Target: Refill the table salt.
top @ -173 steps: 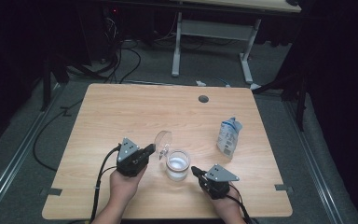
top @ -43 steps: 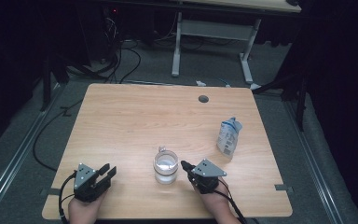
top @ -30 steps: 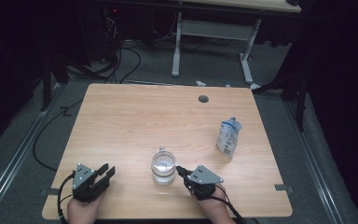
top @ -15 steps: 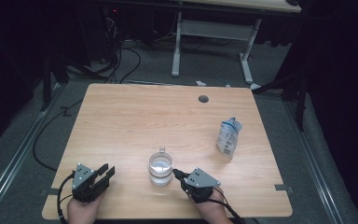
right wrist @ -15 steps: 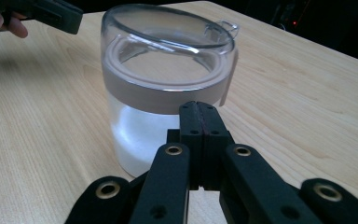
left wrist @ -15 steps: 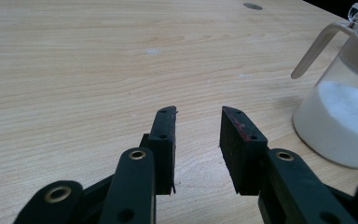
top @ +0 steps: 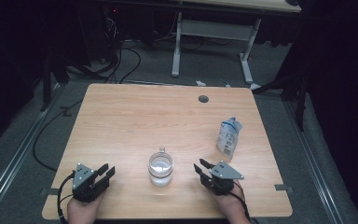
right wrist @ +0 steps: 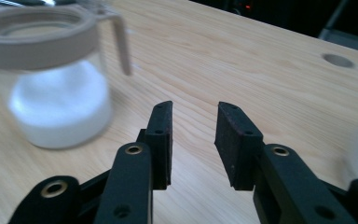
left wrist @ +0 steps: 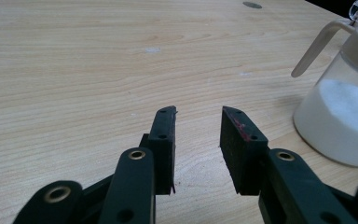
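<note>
- Near the front edge of the desk [top: 135, 112] stood the glass jar [top: 161, 167], upright on the wood, roughly midway between the two tools.
- Left tool [top: 103, 173] rested low at the front-left corner, well apart from the jar; its jaws stood partly apart with nothing between them, bare wood showing in the gap in the left gripper view.
- Right tool [top: 202, 168] sat near the jar's right side, not touching it. Its jaws had just been opening, and nothing lay between them.
- Judged reason: jar set down and let go, both hands parked on either side so it stood free.
- Jar's long axis ran vertical, mouth up; white powder [left wrist: 349, 116] filled the lower part, a pale ring circled the rim.
- Handle [left wrist: 314, 46] pointed toward the far side of the desk, slanting down from the rim.
- White pouch [top: 227, 136] stood upright off to the right, well apart from the jar.
</note>
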